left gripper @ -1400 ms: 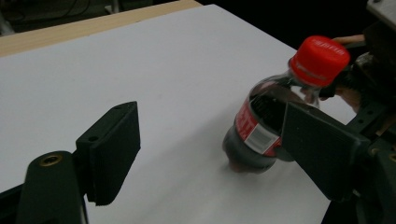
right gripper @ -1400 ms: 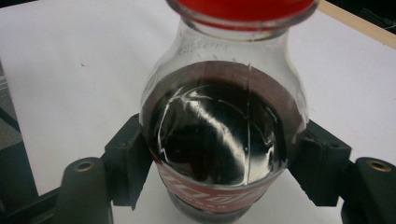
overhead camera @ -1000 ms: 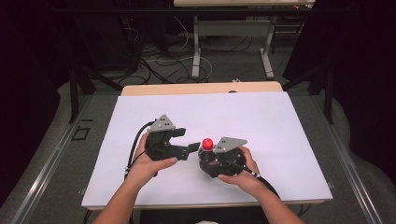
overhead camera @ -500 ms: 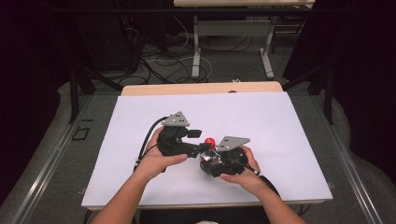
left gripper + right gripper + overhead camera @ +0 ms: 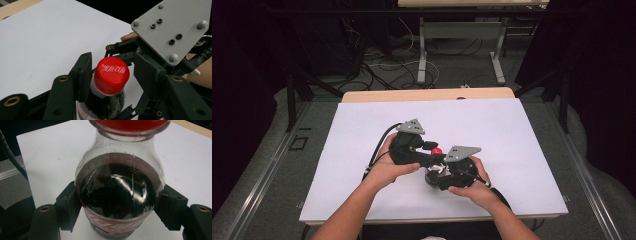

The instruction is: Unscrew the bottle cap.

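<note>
A light wooden table [image 5: 427, 94] is covered almost wholly by a large white rectangular sheet [image 5: 362, 135]; a strip of bare wood is left at the far edge.

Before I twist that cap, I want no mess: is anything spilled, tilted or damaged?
Nothing stands out. The cola bottle stands upright on the white table, red cap on and intact, no liquid around it. The right gripper clamps its body; the left gripper has just been closing around the cap.

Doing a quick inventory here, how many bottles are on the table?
1. The cola bottle with a red cap stands mid-table on the white sheet, between the two grippers. Nothing suggests another, though the hands could hide something small.
</note>
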Available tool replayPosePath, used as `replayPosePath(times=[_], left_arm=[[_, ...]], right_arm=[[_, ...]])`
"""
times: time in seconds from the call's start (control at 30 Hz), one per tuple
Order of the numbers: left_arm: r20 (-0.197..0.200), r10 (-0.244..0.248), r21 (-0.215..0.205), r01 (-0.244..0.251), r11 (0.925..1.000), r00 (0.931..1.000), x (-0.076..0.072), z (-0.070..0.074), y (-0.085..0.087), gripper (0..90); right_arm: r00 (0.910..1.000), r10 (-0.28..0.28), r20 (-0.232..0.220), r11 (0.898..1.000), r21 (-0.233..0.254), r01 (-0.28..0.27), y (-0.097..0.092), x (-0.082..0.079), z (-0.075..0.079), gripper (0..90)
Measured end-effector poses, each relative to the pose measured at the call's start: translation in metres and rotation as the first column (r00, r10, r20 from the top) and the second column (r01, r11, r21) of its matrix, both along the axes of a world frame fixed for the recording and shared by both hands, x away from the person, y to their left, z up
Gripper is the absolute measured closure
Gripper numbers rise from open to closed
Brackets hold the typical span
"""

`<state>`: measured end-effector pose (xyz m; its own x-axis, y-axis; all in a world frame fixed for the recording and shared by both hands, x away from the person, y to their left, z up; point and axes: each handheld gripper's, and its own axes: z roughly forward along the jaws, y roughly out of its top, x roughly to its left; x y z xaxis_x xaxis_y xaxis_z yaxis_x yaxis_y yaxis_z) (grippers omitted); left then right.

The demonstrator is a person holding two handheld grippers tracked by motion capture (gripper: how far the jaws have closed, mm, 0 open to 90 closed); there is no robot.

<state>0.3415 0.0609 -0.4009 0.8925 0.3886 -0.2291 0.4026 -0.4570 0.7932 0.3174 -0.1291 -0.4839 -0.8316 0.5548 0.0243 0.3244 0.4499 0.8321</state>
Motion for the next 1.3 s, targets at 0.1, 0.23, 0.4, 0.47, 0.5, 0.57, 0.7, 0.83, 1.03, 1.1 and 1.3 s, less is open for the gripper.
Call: replayPosePath(times=[0.1, 0.23, 0.4, 0.47, 0.5, 0.57, 0.7, 0.83, 1.03, 1.1, 1.3], left_arm=[[0.006, 0.016, -0.004, -0.016, 0.9999, 0.9999, 0.0, 0.0, -0.001, 52.5], [0.01, 0.003, 0.002, -0.003, 1.0, 0.9999, 0.002, -0.001, -0.001, 55.3], [-0.001, -0.004, 0.016, 0.004, 0.9999, 1.0, 0.003, 0.0, 0.0, 59.1], [0.012, -0.009, 0.027, 0.009, 0.9996, 0.9999, 0.002, 0.0, 0.0, 59.8], [0.023, 0.007, 0.02, -0.007, 0.9998, 0.9997, 0.001, -0.001, -0.001, 59.9], [0.026, 0.004, 0.031, -0.005, 0.9995, 0.9996, 0.0, 0.0, 0.0, 60.3], [0.054, 0.036, 0.028, -0.038, 0.9989, 0.9979, -0.004, 0.0, -0.002, 60.8], [0.076, 0.069, 0.045, -0.072, 0.9964, 0.9947, -0.008, 0.002, -0.004, 61.0], [0.108, 0.176, 0.08, -0.185, 0.9796, 0.9785, -0.019, 0.003, -0.012, 61.2], [0.11, 0.213, 0.094, -0.224, 0.9701, 0.9708, -0.022, 0.004, -0.015, 61.2], [0.131, 0.325, 0.079, -0.337, 0.9383, 0.9365, -0.029, 0.003, -0.022, 61.3]], right_arm=[[0.9999, 0.008, -0.012, 1.0, -0.004, -0.008, -0.001, 0.0, 0.001, 29.4], [0.9999, 0.006, -0.01, 1.0, -0.006, -0.006, -0.001, 0.001, 0.0, 29.4], [0.9999, 0.011, -0.012, 1.0, -0.011, -0.011, -0.001, 0.001, -0.001, 29.4], [0.9999, 0.005, -0.015, 1.0, -0.012, -0.005, 0.0, 0.0, -0.001, 29.4], [0.9999, 0.005, -0.013, 1.0, -0.012, -0.005, 0.0, 0.0, -0.001, 29.4], [1.0, 0.003, -0.004, 1.0, -0.009, -0.003, 0.0, 0.0, -0.002, 29.5], [1.0, -0.003, -0.004, 1.0, -0.008, 0.003, 0.001, 0.0, -0.001, 29.6], [0.9998, -0.018, 0.01, 1.0, -0.007, 0.018, 0.001, -0.001, -0.001, 29.7], [0.9979, -0.058, 0.03, 0.998, -0.023, 0.059, 0.003, -0.002, -0.001, 29.8], [0.9966, -0.078, 0.027, 0.996, -0.032, 0.079, 0.004, -0.003, -0.001, 29.8], [0.9911, -0.125, 0.047, 0.992, -0.026, 0.126, 0.007, -0.005, -0.002, 29.8]])
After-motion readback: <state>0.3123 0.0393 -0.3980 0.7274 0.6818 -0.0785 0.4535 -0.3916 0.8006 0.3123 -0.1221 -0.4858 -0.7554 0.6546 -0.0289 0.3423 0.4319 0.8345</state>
